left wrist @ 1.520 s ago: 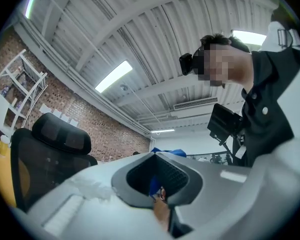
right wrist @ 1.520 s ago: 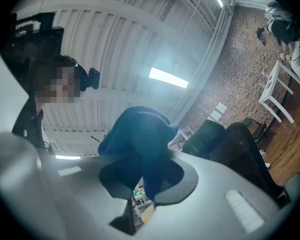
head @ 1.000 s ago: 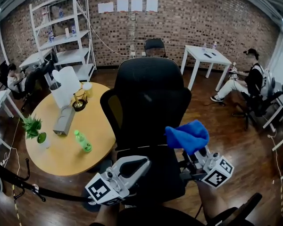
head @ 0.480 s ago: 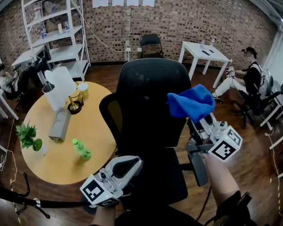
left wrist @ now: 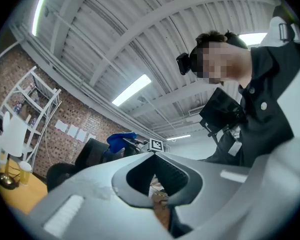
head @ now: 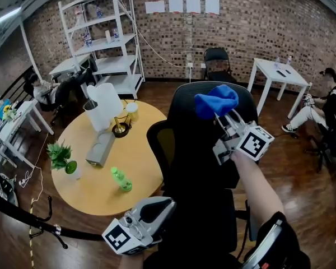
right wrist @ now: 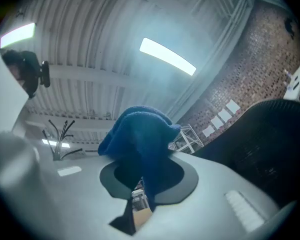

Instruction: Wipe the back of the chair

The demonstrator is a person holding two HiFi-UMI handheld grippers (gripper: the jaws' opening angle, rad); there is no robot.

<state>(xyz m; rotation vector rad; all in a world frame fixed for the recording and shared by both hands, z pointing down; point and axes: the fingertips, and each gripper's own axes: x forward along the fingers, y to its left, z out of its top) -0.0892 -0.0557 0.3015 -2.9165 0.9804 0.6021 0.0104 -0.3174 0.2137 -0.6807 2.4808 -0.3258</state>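
Right gripper (head: 223, 118), jaws clamped on a blue cloth (head: 215, 101), holds it up at the top edge of the black chair back (head: 196, 156). Left gripper (head: 159, 209), jaws together with nothing between them, hangs low by the chair's lower part.

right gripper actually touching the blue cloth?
Touching. Right gripper view: the right gripper has its jaws shut on the blue cloth, which bunches above them.

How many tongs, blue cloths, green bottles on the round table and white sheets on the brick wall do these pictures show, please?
Tongs: 2 (left tongs, right tongs)
Blue cloth: 1
Green bottle: 1
White sheets: 4
Total: 8
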